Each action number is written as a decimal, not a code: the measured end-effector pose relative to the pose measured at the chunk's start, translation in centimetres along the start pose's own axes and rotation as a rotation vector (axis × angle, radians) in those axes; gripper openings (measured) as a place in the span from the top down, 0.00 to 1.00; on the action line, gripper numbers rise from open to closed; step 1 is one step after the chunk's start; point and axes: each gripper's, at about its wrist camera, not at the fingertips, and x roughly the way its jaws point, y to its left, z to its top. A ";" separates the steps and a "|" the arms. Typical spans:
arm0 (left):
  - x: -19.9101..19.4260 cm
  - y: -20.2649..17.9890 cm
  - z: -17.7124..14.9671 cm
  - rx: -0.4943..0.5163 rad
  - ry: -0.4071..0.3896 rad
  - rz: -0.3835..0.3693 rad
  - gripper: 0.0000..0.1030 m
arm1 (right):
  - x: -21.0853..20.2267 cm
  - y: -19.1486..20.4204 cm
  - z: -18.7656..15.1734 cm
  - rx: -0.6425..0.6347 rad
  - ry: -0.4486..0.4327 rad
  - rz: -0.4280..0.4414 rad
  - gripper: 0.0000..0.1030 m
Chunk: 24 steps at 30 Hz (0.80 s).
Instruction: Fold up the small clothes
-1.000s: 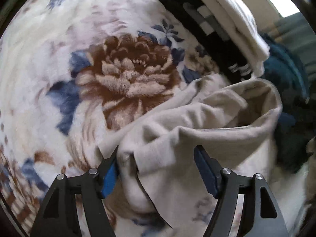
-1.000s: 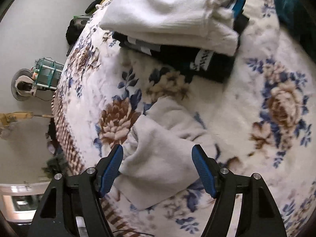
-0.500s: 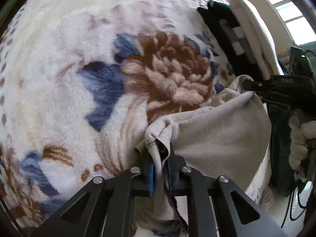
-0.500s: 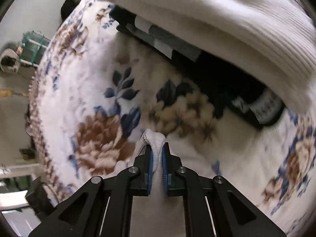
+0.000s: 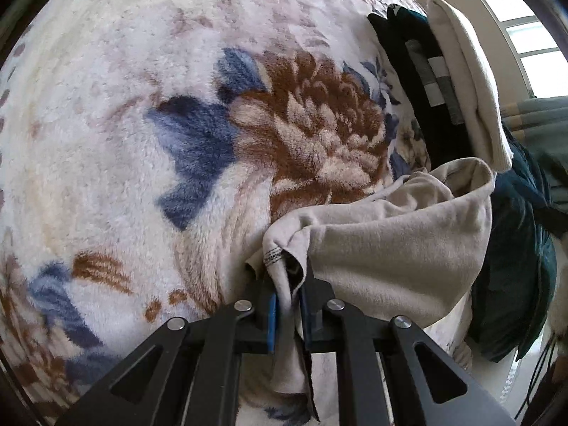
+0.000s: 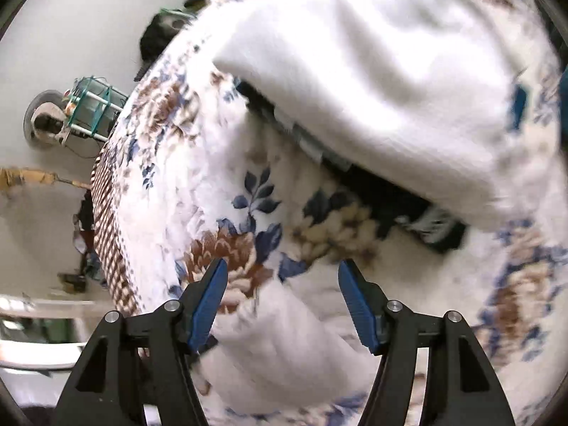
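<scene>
We keep left gripper [image 5: 287, 310] pinched on beige garment [image 5: 390, 255] corner; right gripper [image 6: 280, 301] jaws opening, nothing pressed; we regrip far edge, pull flat on blanket [image 5: 142, 106].

Blanket [image 5: 142, 113]: thick fleece, deep fuzzy pile, floral print. Beige garment [image 5: 390, 248]: soft matt knit cloth. White sweater [image 6: 390, 71]: ribbed knit. Left gripper [image 5: 287, 305]: matt black plastic, blue ribbed pads, shiny metal rivets.

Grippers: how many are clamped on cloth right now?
1. The left gripper pinches the beige garment's edge; the right gripper is opening, pads clear of cloth.
</scene>
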 end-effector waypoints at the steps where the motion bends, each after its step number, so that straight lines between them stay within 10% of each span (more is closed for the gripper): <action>1: 0.0 0.0 0.0 -0.002 0.001 -0.001 0.91 | -0.7 0.1 -0.3 -0.008 0.007 0.007 0.35; 7: -0.7 0.2 -0.3 0.006 0.000 0.003 0.91 | 2.5 2.4 -1.7 -0.244 0.193 -0.121 0.39; 10: -1.0 0.5 -0.6 0.016 0.001 0.013 0.91 | 6.7 1.5 -1.1 -0.209 0.208 -0.120 0.87; 18: -1.3 3.7 -1.0 -0.094 0.038 -0.062 0.88 | 14.1 -0.2 1.4 -0.140 0.206 -0.185 0.90; 24: -2.2 6.9 -1.4 -0.305 0.067 -0.275 0.77 | 14.2 -0.3 1.2 -0.143 0.219 -0.198 0.90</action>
